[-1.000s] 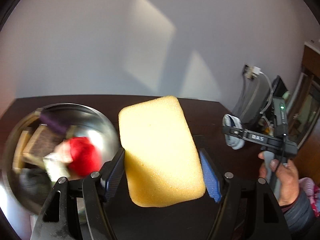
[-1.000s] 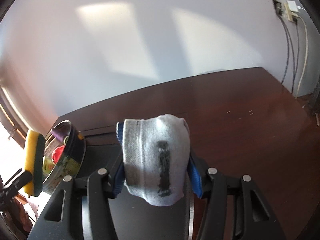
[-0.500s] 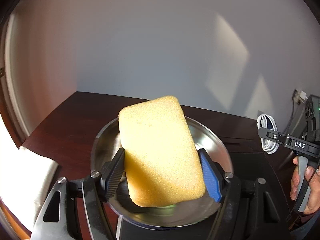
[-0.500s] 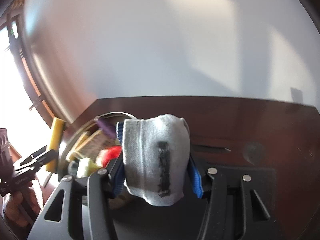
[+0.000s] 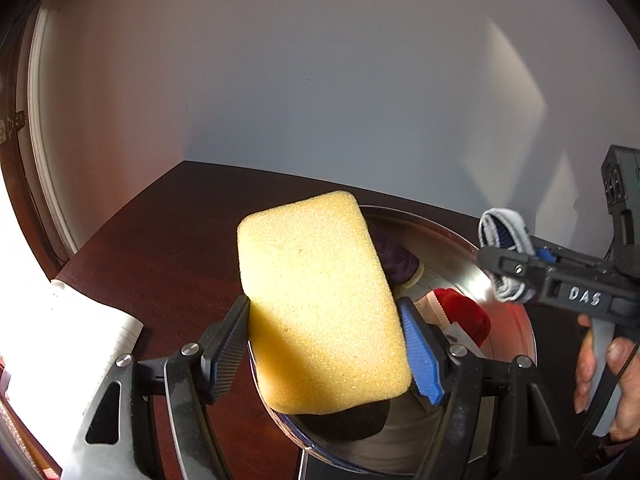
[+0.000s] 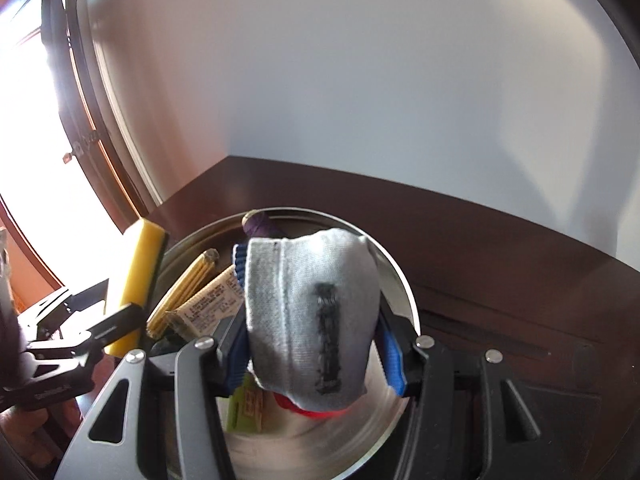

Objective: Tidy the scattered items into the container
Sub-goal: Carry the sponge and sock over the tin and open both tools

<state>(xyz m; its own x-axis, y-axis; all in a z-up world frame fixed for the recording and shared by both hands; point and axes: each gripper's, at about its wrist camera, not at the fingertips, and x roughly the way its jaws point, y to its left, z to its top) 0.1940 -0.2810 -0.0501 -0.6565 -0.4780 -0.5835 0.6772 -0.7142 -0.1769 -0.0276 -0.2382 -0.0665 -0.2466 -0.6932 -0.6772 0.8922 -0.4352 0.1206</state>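
Observation:
My left gripper [image 5: 324,344] is shut on a yellow sponge [image 5: 316,300] with a dark scouring side, held over the left rim of the round metal bowl [image 5: 516,312]. My right gripper [image 6: 312,344] is shut on a rolled grey sock [image 6: 312,312], held above the bowl [image 6: 400,276]. The sock also shows in the left wrist view [image 5: 506,256], and the sponge in the right wrist view [image 6: 136,268]. In the bowl lie a purple spool [image 6: 262,226], a yellow folding ruler [image 6: 184,292], a printed packet [image 6: 208,304] and a red item [image 5: 464,312].
The bowl stands on a dark wooden table [image 5: 168,248] set in a corner of white walls. White paper [image 5: 60,344] lies at the table's left edge. A bright window [image 6: 36,152] is on the left.
Both grippers have swung left and come over the bowl, each still holding its item. The bowl now fills the lower part of both views.

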